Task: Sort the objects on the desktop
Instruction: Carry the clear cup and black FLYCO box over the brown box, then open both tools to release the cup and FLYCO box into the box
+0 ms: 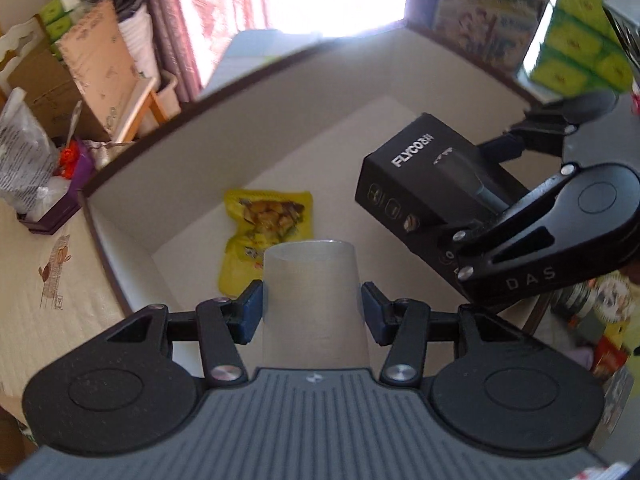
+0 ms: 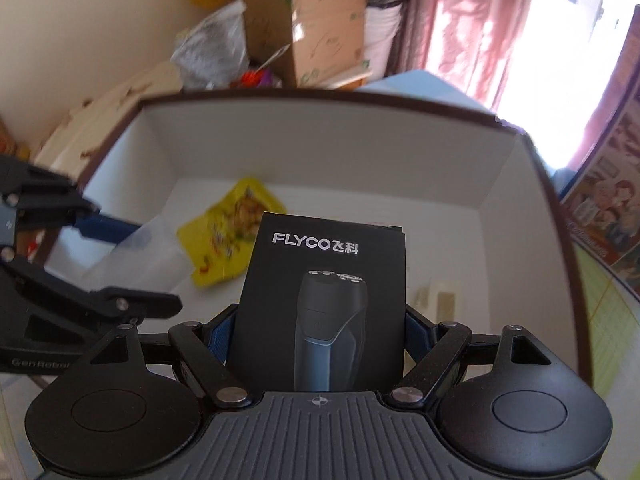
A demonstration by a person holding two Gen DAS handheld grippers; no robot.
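Note:
My left gripper [image 1: 312,304] is shut on a translucent plastic cup [image 1: 312,292] and holds it over the near side of a large white storage box with a dark brown rim [image 1: 168,128]. My right gripper [image 2: 320,328] is shut on a black FLYCO shaver box [image 2: 320,300] and holds it above the same storage box [image 2: 320,148]. A yellow snack packet [image 1: 268,228] lies on the box floor; it also shows in the right wrist view [image 2: 228,232]. The shaver box [image 1: 416,184] and right gripper appear at the right of the left wrist view. The cup [image 2: 136,252] and left gripper [image 2: 132,264] show at left in the right wrist view.
A cream patterned tablecloth [image 1: 48,280] lies left of the storage box. Cardboard boxes [image 2: 312,28], bags and a purple tray [image 1: 52,220] stand behind it near pink curtains [image 2: 480,20]. Green tissue packs [image 1: 576,44] and a printed carton [image 1: 488,12] stand at the far right.

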